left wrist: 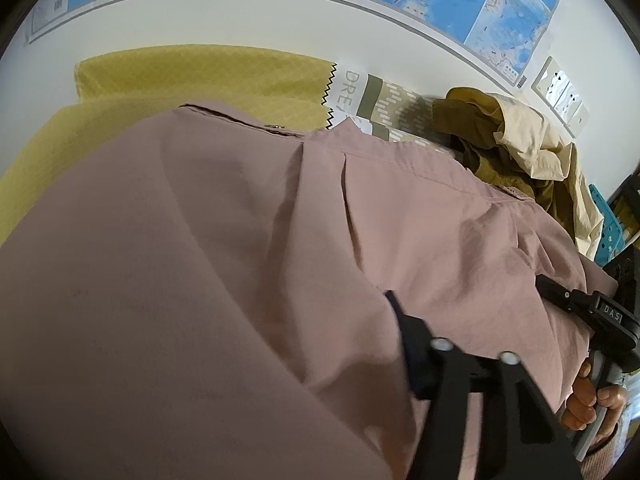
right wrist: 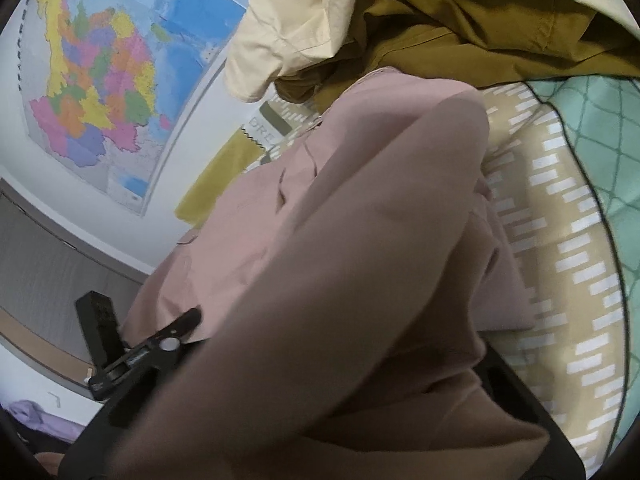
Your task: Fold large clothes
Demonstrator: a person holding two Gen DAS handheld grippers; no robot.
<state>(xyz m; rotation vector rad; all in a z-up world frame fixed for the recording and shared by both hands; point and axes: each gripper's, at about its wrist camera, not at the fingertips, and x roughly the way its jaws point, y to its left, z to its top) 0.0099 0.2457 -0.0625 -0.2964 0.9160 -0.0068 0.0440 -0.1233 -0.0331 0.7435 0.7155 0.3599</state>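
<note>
Pink garment (left wrist: 224,240) lay spread over the bed (right wrist: 560,264), draped over both my grippers. Step, as I judged it: gathering the near edge for a fold. Left gripper (left wrist: 404,340): one finger (left wrist: 416,344) showing, cloth hiding its mate; pinch or gap, could not tell. Right gripper (right wrist: 208,320): likewise, cloth over it. Next move wanted both edges lifted together toward the far side.
</note>
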